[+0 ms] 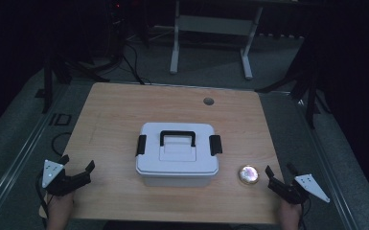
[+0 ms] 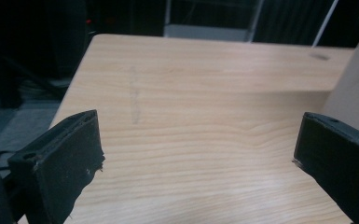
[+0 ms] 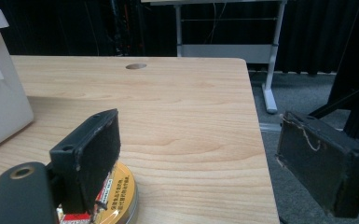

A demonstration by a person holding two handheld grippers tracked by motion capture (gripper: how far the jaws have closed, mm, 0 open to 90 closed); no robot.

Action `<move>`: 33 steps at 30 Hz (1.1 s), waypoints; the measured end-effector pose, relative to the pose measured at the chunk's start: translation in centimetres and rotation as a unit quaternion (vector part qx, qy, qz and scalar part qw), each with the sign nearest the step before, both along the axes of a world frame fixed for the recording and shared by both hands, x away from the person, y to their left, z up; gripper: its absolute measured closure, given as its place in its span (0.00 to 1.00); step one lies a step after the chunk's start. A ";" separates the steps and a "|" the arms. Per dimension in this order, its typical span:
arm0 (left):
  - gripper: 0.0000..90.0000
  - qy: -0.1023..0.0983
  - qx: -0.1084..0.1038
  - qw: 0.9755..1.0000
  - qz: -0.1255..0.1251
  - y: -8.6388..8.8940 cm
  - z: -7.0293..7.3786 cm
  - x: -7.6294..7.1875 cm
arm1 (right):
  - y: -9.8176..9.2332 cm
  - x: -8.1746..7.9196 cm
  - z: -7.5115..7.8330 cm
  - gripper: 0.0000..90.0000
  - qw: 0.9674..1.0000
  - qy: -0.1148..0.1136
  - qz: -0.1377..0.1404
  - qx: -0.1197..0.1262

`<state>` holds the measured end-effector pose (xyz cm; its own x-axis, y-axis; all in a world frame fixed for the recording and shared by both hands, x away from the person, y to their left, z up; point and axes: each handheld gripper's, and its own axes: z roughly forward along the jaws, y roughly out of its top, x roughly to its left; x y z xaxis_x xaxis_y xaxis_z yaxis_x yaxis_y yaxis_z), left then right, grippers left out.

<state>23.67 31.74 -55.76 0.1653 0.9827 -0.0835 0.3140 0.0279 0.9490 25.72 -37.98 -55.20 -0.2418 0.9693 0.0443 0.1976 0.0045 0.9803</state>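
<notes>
While both grippers wait at the near edge of the table [image 1: 124,100], nothing appears to have been handled yet. At the lower left of the high view, the left gripper [image 1: 79,165] is seen with its jaws spread wide and nothing between them; in the left gripper view, bare wood is framed between the two black jaws, and a pale wall of the box [image 2: 354,93] is glimpsed at the right edge.

At the centre of the high view, the white storage box [image 1: 177,153] is found standing squarely on the table, its lid down, its black handle [image 1: 177,138] lying flat and a black latch at each end seemingly fastened. Just to the lower right of it, apart from its corner, a small round tin [image 1: 248,175] is placed near the table's front edge.

At the lower right, the right gripper [image 1: 278,175] is held just beside the tin, jaws parted and empty. In the right gripper view, the tin [image 3: 119,191] is partly hidden behind the left-hand jaw rather than between the pads.

By this reading, the work is judged to be at its start: the tin is not yet grasped, the box not yet opened, and everything is left to do.
</notes>
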 end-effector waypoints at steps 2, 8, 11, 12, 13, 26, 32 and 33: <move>0.00 0.015 -0.012 1.000 0.006 0.1 0.1 0.0 | 0.1 0.1 0.0 0.14 1.000 0.007 0.005 0.001; 0.00 0.004 -0.095 0.995 -0.006 0.9 0.1 0.0 | 0.2 0.3 -0.1 0.14 1.000 0.014 0.014 -0.004; 0.00 0.024 -0.097 0.994 -0.039 1.2 0.1 0.3 | 0.2 0.3 -0.2 0.14 1.000 0.016 0.015 -0.004; 0.00 0.026 -0.096 0.994 -0.045 1.2 0.1 0.4 | 0.2 0.3 -0.2 0.14 1.000 0.017 0.016 -0.004; 0.00 0.029 -0.093 0.994 -0.052 1.3 0.3 0.4 | 0.2 0.3 -0.2 0.14 1.000 0.017 0.016 -0.003; 0.02 0.108 -0.055 0.976 -0.179 3.7 2.1 1.2 | 0.2 0.4 -0.2 0.14 0.999 0.020 0.026 -0.001; 0.02 0.158 -0.017 0.958 -0.237 3.8 2.8 2.3 | 0.2 0.4 -0.2 0.14 0.999 0.022 0.030 -0.001; 0.02 0.161 -0.007 0.957 -0.239 3.8 2.9 2.3 | 0.2 0.4 -0.2 0.14 0.999 0.022 0.030 -0.001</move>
